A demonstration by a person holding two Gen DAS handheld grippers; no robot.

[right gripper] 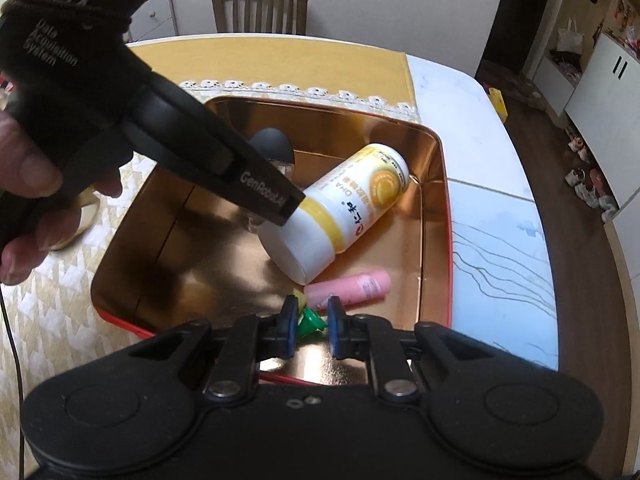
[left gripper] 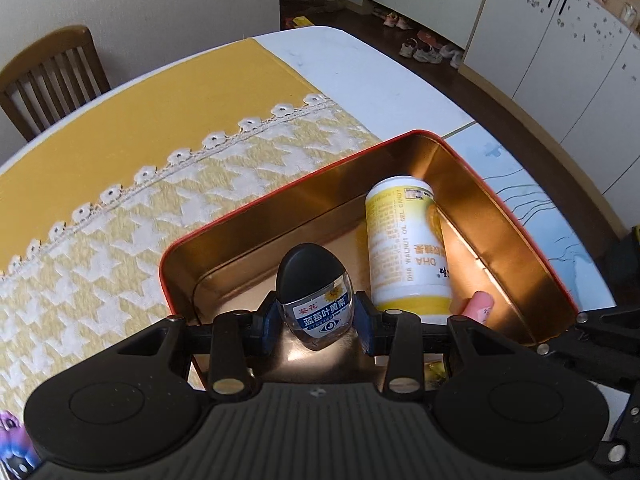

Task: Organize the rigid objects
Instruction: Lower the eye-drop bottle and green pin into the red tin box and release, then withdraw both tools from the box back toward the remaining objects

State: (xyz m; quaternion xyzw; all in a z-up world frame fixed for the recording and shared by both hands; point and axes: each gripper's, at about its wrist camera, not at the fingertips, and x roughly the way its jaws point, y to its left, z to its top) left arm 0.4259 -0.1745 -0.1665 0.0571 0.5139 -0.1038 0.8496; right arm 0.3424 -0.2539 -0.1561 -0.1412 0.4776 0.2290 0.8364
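Observation:
My left gripper (left gripper: 319, 314) is shut on a small clear bottle (left gripper: 308, 280) with a black cap and a blue label, held upright over the near end of a red tin (left gripper: 280, 194) with a gold inside. A white and yellow supplement bottle (left gripper: 404, 248) lies on its side in the tin beside a pink tube (left gripper: 478, 306). In the right wrist view my right gripper (right gripper: 310, 322) hangs over the tin's near corner (right gripper: 120, 316), shut on a small green and yellow item (right gripper: 311, 319). The pink tube (right gripper: 352, 284) lies just beyond it, and the left gripper's black body (right gripper: 192, 148) crosses from the upper left.
The tin rests on a yellow tablecloth (left gripper: 160, 120) with a lace strip, on a white table (right gripper: 500, 240). A wooden chair (right gripper: 260, 4) stands at the far side. A hand (right gripper: 32, 184) grips the left tool. White cabinets (left gripper: 560, 48) and shoes lie beyond the table edge.

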